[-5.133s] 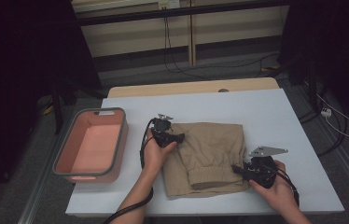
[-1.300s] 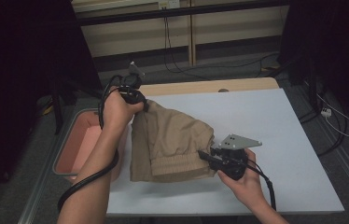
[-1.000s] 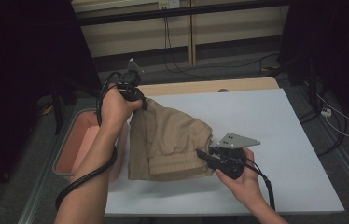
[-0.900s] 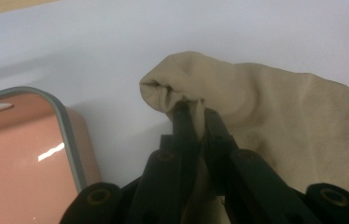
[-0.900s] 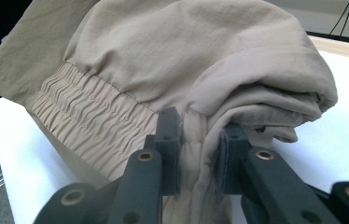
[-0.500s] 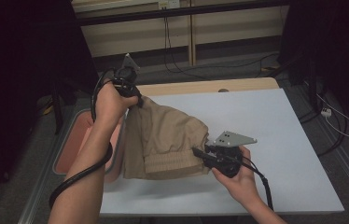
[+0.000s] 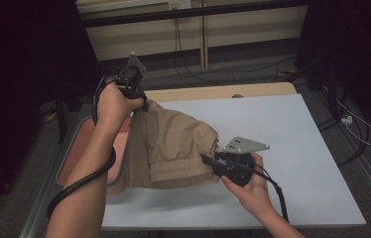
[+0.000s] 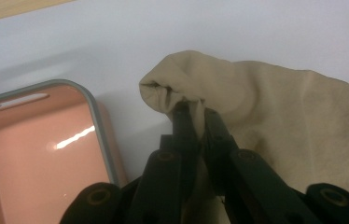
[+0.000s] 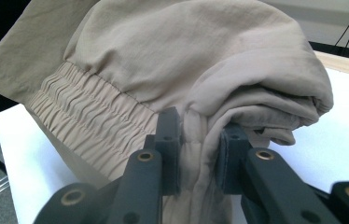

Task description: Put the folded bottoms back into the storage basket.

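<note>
A folded tan garment [image 7: 168, 144] with an elastic waistband hangs lifted between both grippers over the white table's left part. My left gripper [image 7: 144, 105] is raised at the far left corner, shut on a bunched corner of the cloth [image 8: 182, 88]. My right gripper [image 7: 209, 161] is lower, near the front, shut on a thick fold of the garment [image 9: 238, 84] beside the ribbed waistband [image 9: 88, 112]. The garment's left edge droops over the pink bin [image 7: 74, 158].
The pink bin [image 8: 32, 154] with a grey rim stands at the table's left edge, nothing showing inside it. The white table [image 7: 292, 148] stretches bare to the right. Cables lie on the floor behind the table, and a wooden strip edges its far side.
The garment lay flat mid-table five seconds ago. Both grippers have lifted it and carried it left; over the last second the left gripper rose farther up and left, toward the bin.
</note>
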`<state>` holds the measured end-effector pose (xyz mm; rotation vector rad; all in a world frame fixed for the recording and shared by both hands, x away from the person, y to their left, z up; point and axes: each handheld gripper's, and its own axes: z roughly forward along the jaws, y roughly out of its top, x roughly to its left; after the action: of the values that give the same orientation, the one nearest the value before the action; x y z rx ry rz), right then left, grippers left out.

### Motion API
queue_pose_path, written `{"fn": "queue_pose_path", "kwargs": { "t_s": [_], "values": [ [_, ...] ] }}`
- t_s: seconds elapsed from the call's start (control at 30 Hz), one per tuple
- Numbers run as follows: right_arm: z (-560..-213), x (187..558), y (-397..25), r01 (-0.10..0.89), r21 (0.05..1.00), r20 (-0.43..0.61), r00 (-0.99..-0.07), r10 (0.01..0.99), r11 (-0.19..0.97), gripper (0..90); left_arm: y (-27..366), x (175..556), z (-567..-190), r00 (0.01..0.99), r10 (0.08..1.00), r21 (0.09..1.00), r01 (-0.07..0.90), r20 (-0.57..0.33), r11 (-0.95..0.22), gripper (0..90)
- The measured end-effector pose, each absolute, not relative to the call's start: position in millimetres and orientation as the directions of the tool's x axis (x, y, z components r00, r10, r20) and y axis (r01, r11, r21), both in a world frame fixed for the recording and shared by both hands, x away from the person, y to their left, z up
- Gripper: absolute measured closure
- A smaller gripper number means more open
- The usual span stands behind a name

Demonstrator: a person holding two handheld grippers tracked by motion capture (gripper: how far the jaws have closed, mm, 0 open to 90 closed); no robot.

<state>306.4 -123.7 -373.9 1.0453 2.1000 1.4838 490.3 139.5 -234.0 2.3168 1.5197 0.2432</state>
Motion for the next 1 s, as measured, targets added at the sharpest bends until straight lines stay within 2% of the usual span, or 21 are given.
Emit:
{"fn": "queue_pose_path", "kwargs": {
  "t_s": [1.0],
  "values": [
    [-360.4, 314.8, -106.0, 0.332, 0.928, 0.110, -0.676, 0.729, 0.168, 74.6, 154.6, 489.7, -208.8, 0.386, 0.922, 0.392, 0.853, -0.028, -0.345, 86.5]
  ]
}}
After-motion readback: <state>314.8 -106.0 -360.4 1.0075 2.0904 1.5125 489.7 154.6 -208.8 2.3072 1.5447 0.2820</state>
